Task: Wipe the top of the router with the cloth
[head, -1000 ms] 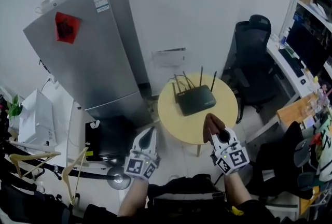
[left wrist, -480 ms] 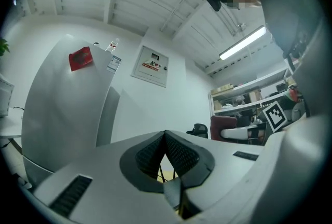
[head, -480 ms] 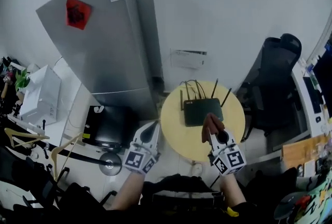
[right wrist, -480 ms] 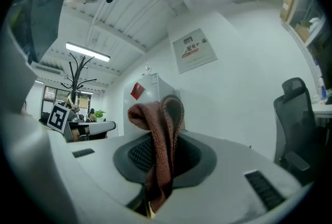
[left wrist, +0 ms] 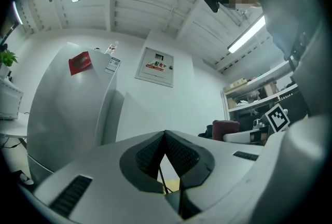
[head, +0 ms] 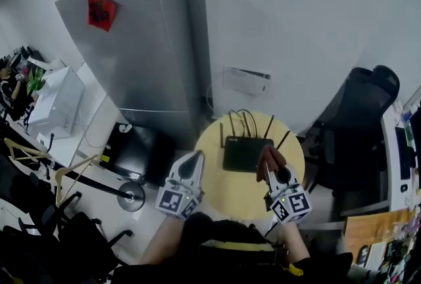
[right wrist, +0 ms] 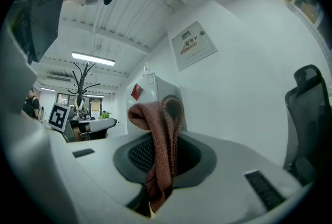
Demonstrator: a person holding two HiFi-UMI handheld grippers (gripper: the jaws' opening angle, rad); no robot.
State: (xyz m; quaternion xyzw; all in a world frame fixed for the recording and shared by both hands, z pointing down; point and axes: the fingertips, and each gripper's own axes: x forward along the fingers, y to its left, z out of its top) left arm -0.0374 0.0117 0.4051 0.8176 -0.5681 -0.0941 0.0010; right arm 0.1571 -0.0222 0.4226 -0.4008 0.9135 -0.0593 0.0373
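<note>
Gripping the rust-red knitted cloth in the jaws of our right gripper, with the left gripper closed on nothing, we risk snagging the thin antennas of the flat black router just ahead.

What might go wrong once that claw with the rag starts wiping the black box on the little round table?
The cloth hangs loose from the right claw, so it might snag the thin antennas or cables at the back of the router. Nothing steadies the router: the left claw is shut and empty, apart from it, so a firm wipe may slide it across the table.
</note>
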